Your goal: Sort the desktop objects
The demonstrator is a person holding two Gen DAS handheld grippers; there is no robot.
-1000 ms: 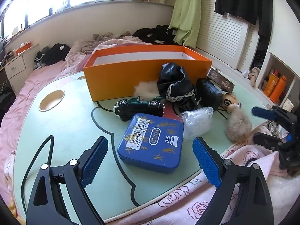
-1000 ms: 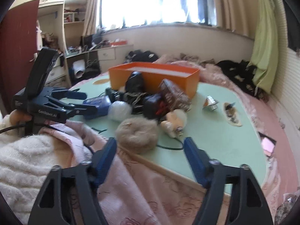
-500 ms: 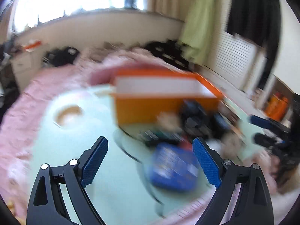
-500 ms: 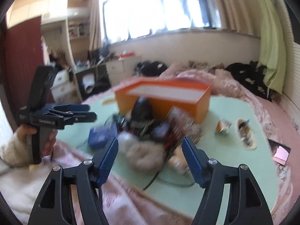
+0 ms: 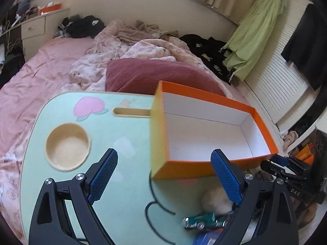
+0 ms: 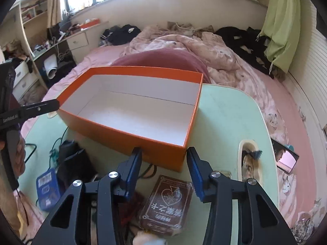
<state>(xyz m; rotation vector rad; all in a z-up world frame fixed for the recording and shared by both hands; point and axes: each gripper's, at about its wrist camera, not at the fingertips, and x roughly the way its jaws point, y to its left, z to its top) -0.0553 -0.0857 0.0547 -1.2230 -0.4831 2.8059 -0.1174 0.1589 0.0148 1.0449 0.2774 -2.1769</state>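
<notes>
An empty orange box with a white inside stands on the mint-green lap table. My left gripper hangs wide open over the box's near left corner, holding nothing. In front of the box's near wall, by its right corner, my right gripper has its jaws closing, and the pads press on nothing. Clutter lies below both: a green toy car, a fluffy ball, a blue tin, a black pouch and a brown packet.
The table has a round cup recess, a slot and an oval recess with a hair clip. A maroon pillow lies behind the box. Pink bedding surrounds the table, with a small mirror on it. A hand grips the left tool.
Both grippers have moved forward over the clutter to the orange box, whose inside now shows. The right jaws stand narrower than before. The left jaws stay wide.
</notes>
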